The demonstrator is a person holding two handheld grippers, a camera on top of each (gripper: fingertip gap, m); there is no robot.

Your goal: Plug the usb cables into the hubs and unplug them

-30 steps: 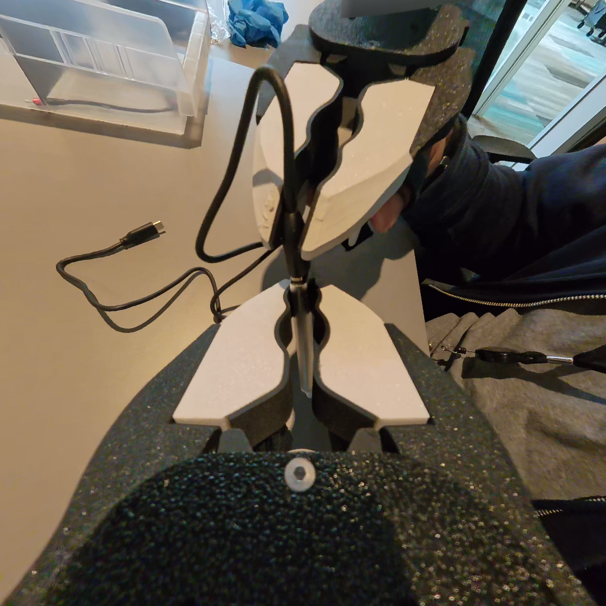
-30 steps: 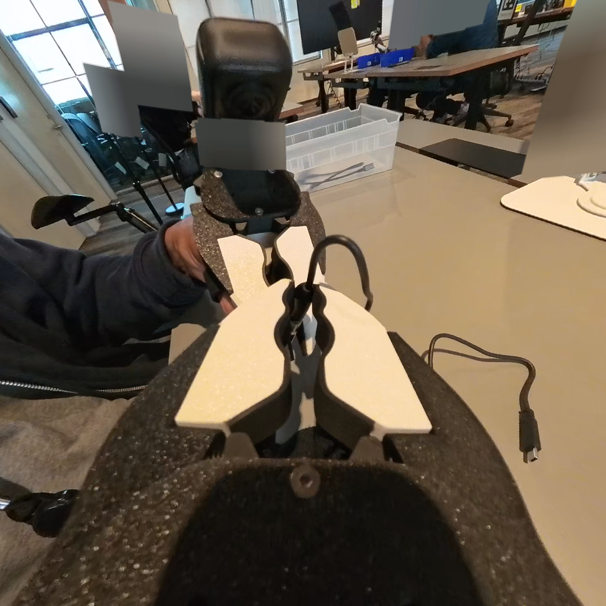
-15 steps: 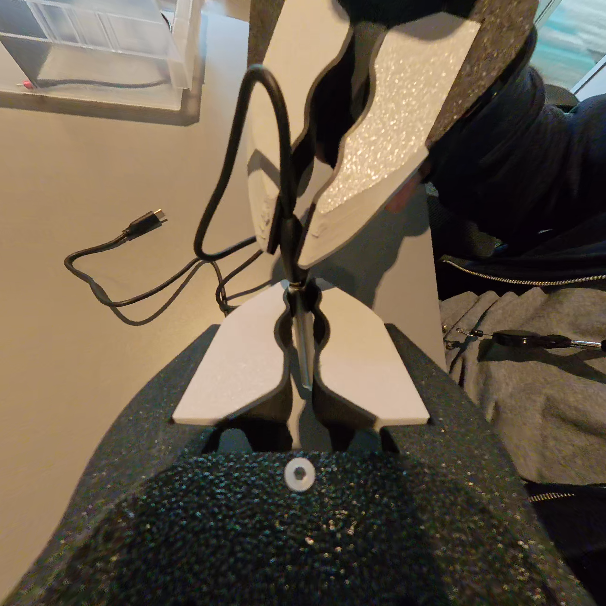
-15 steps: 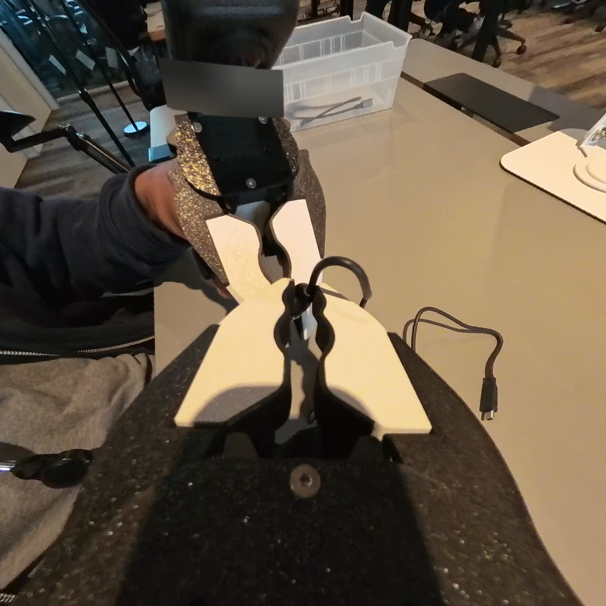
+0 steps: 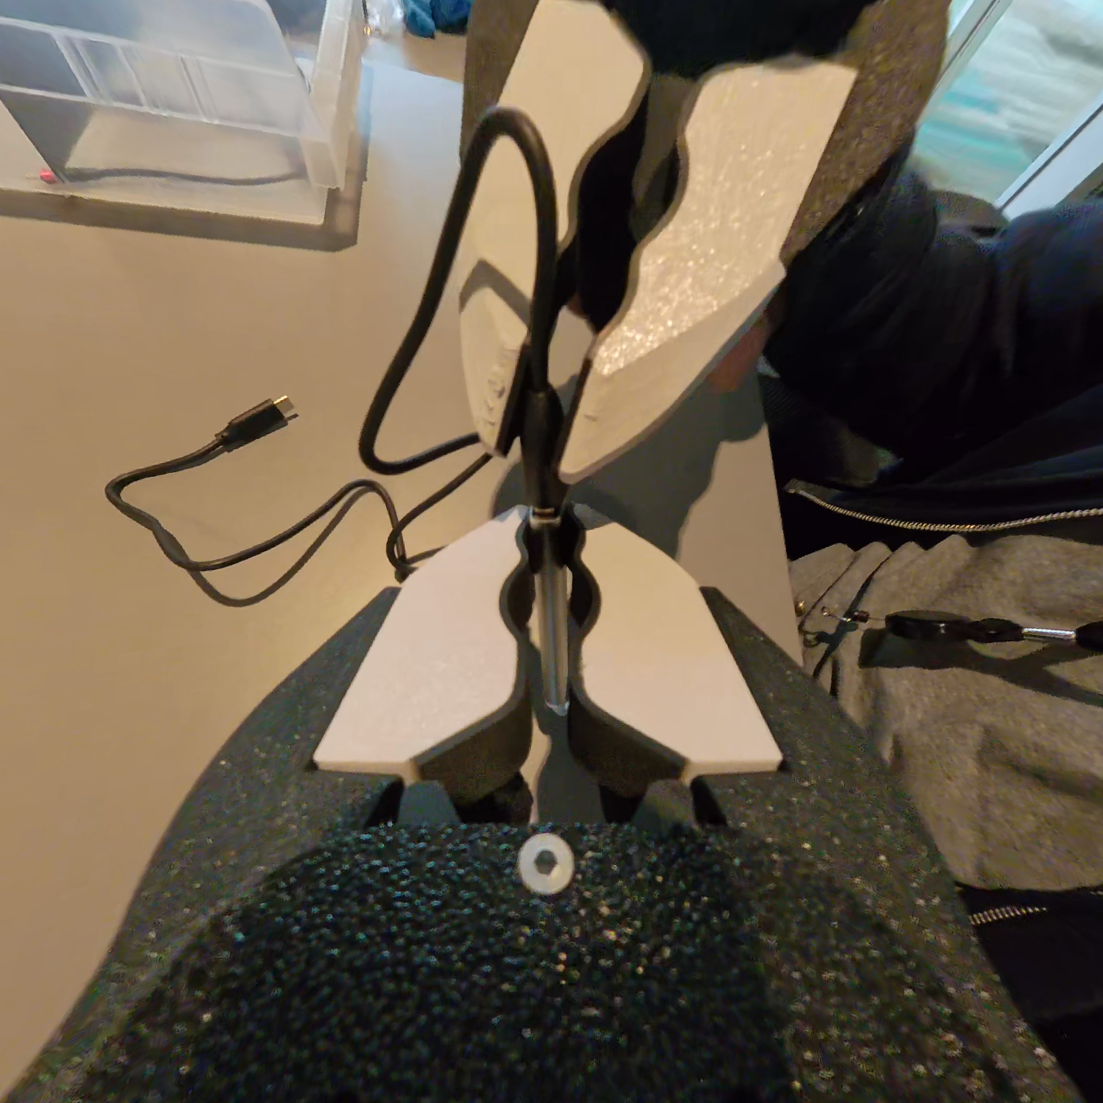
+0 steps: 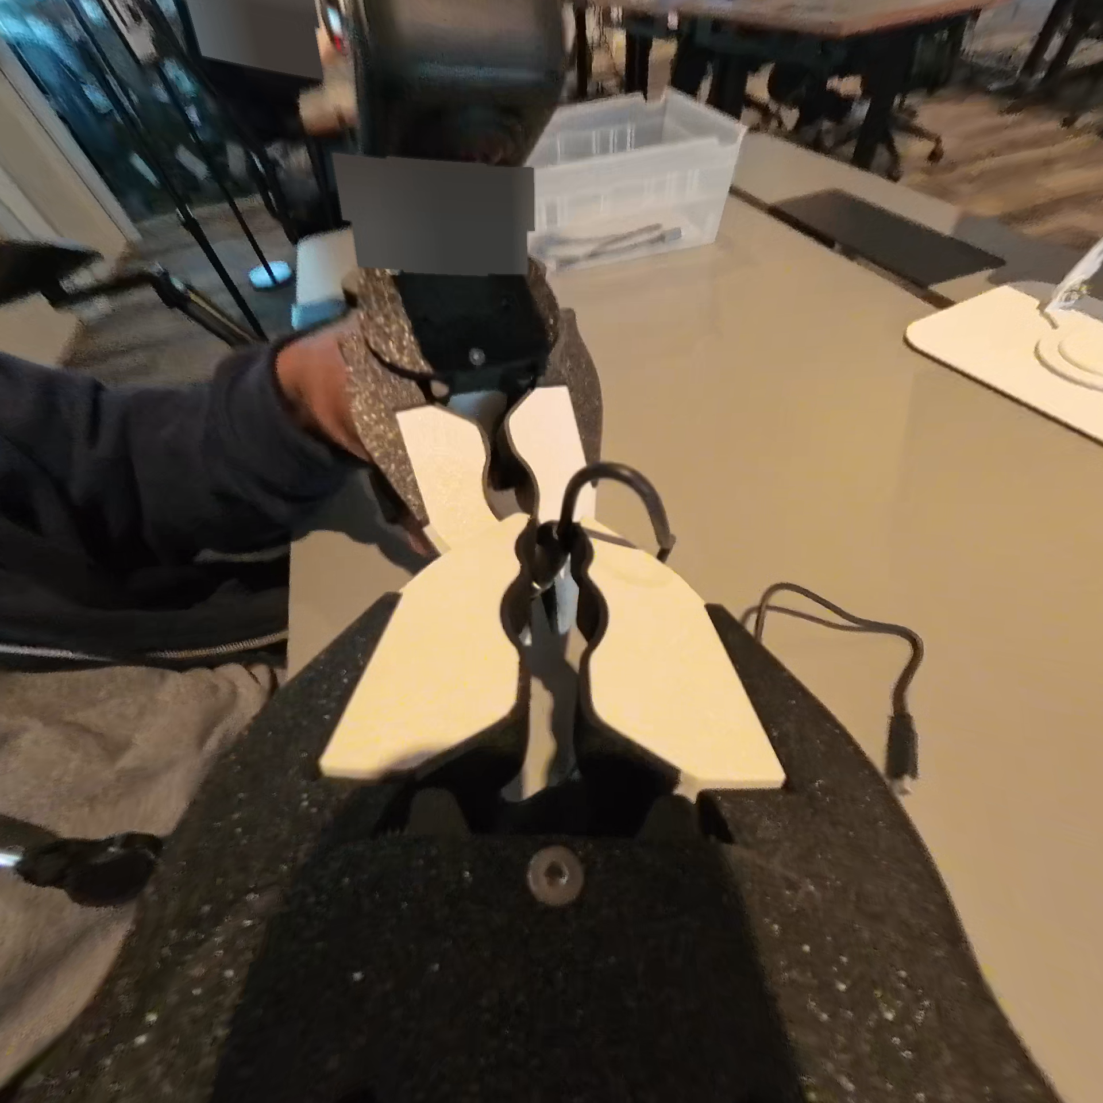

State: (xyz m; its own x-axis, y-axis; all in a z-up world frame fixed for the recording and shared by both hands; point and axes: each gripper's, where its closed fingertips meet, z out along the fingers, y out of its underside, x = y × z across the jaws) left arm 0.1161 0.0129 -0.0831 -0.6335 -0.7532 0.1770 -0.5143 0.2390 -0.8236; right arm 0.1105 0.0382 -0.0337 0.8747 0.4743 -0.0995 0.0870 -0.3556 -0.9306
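The left gripper (image 5: 546, 537) clamps the thin silver hub (image 5: 552, 627) edge-up above the tabletop (image 5: 149, 418) to steady it, while the right gripper (image 6: 552, 537) pinches the cable (image 5: 525, 239) plug at its port.

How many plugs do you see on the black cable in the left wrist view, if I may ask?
2. The loose plug lies on the table, left; the other plug is pinched in the right gripper, meeting the hub held in the left gripper.
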